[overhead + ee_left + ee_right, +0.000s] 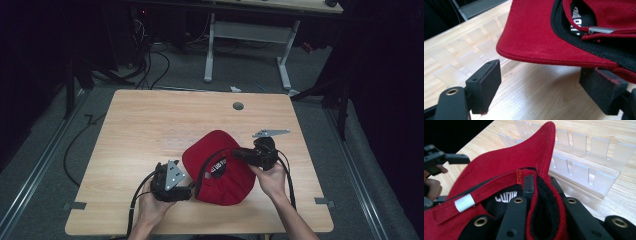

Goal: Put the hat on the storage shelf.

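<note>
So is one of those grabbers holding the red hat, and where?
Yes. The right gripper pinches the red cap by its back rim, beside the strap. The left gripper is open, with the brim above its fingers.

The left gripper [189, 191] has its jaws wide apart, and the right gripper [236, 154] has its jaws squeezed tight together.

Two black two-jaw handheld grippers, the left gripper [192, 192] and right gripper [234, 154], are showing blocky matte pads [484, 85], brass-ringed screw holes, grey three-cornered top plates [173, 174] and trailing black cables [137, 192], while the person's forearms are going sleeveless.
</note>
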Demonstrator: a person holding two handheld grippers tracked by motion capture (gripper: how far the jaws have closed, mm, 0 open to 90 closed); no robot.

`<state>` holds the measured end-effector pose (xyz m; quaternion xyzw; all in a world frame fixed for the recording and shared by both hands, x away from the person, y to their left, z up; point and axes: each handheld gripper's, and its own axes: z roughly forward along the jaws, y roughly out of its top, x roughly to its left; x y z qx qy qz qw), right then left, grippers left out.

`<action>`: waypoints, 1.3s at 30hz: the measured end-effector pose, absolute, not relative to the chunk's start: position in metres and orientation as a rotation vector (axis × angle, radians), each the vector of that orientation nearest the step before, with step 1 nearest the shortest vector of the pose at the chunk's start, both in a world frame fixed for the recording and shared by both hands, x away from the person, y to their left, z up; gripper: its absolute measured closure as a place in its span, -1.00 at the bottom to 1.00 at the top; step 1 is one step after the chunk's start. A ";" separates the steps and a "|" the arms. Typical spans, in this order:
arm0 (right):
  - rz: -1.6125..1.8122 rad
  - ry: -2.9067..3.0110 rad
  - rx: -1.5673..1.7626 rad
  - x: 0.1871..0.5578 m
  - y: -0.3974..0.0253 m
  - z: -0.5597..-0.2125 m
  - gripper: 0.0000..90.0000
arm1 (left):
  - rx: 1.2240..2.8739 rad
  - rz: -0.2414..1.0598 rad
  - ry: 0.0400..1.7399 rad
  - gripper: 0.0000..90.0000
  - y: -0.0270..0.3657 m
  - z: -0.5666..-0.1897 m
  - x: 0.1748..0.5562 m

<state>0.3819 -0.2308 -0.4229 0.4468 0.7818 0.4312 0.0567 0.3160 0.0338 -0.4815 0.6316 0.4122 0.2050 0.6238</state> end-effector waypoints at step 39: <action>1.295 2.502 1.362 0.374 -0.226 -0.424 0.77 | 1.570 0.471 0.814 0.16 0.031 -0.471 0.305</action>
